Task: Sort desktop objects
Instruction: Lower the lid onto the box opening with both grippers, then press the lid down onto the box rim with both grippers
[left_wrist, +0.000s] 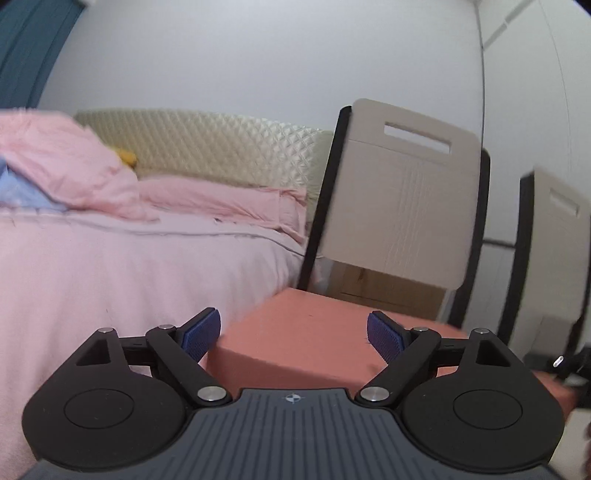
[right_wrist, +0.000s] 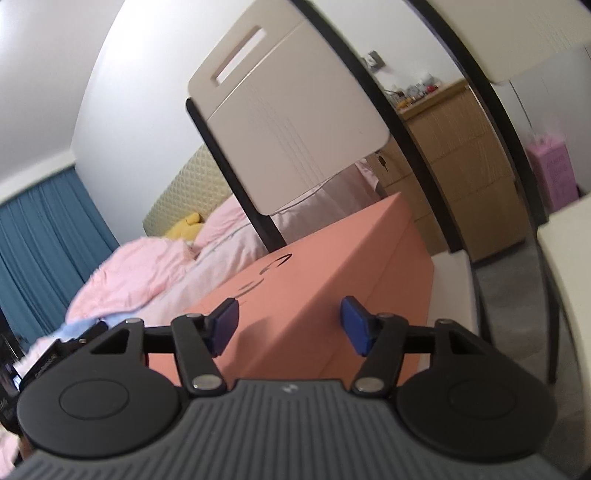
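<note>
**Both grippers spread above the closed salmon box**

Your left gripper (left_wrist: 293, 332) is released: its blue pads (left_wrist: 201, 332) stand wide apart and grasp nothing. Directly ahead, at 12 o'clock, lies the salmon-pink box (left_wrist: 306, 343). Its near corner sits just below the gap between the pads. The lid is on, so you cannot tell what the container holds.

Your right gripper (right_wrist: 290, 326) is also released, with its fingers spread and nothing between them. The same salmon-pink box (right_wrist: 325, 273) runs away from the gripper toward 1 o'clock. Dark printed marks (right_wrist: 266, 273) show on its top face; they are too foreshortened to read. The box rests on a white surface (right_wrist: 452, 280), visible at 2 o'clock.

Surroundings, left wrist view:
- Bed (left_wrist: 110, 266) with pink bedding from 9 to 11 o'clock.
- Quilted cream headboard (left_wrist: 221, 144) at 11 o'clock.
- Chair back (left_wrist: 399, 199), beige with a black frame, at 1 o'clock behind the box.

Surroundings, right wrist view:
- Teal curtain (right_wrist: 44, 236) at 9 o'clock.
- Wooden dresser (right_wrist: 454, 155) at 2 o'clock, carrying small items too blurred to identify.
- Pink bag (right_wrist: 552, 170) at 3 o'clock.
</note>
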